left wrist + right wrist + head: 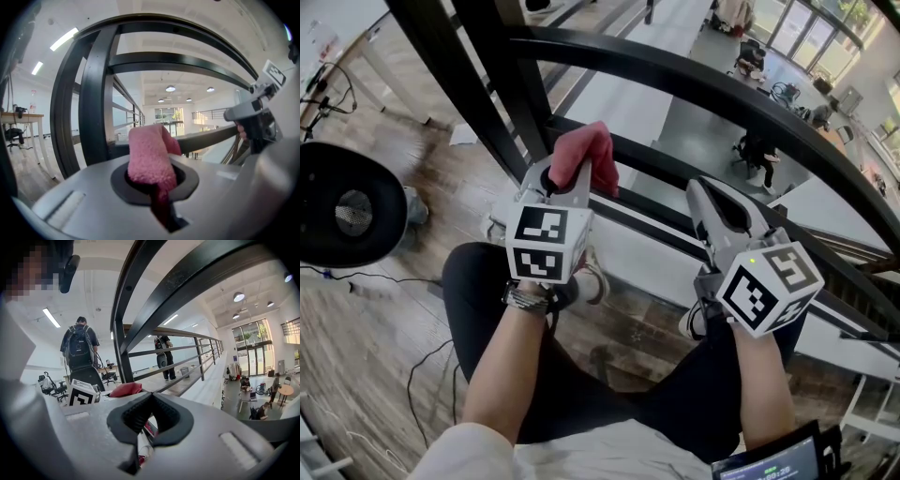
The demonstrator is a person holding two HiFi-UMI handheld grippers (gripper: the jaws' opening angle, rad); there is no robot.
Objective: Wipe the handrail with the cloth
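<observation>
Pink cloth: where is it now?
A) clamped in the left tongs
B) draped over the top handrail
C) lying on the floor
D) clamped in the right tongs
A: the left gripper view shows the pink cloth clamped in the left tongs; the right tongs hold nothing.

A wood-plank floor (366, 347) is seen below the railing; a thin black cable (412, 375) is laid across it, and a light shoe (592, 279) is planted on it.
</observation>
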